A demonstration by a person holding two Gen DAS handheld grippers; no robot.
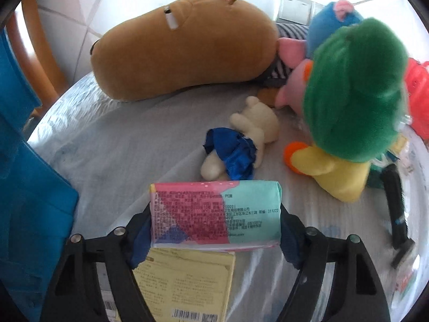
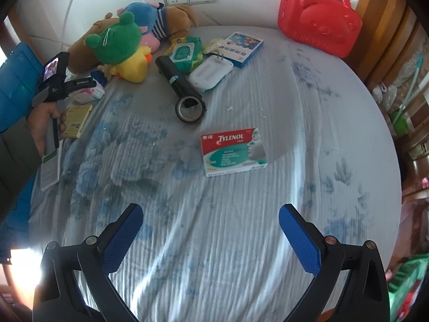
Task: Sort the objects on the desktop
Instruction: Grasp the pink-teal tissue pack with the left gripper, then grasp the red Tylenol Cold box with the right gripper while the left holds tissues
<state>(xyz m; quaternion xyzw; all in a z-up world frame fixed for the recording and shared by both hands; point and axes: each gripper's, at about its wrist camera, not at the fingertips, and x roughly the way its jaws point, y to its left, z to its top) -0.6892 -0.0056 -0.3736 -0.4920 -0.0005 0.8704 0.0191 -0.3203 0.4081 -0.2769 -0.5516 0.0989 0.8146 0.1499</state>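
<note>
The left hand-held gripper (image 1: 214, 230) pinches a tissue pack (image 1: 215, 213) just in front of the yellow box (image 1: 185, 284). The right hand-held gripper (image 2: 211, 238) hangs spread and empty, short of the medicine box (image 2: 233, 151). Sorting looks barely begun; most items lie scattered on the desk (image 2: 308, 123).

Five plush toys (image 2: 118, 45), three flat boxes (image 2: 233, 151), one tissue pack (image 1: 214, 214), one wipes pack (image 2: 185, 53), one black roll (image 2: 182, 86), one red case (image 2: 319, 18).
</note>
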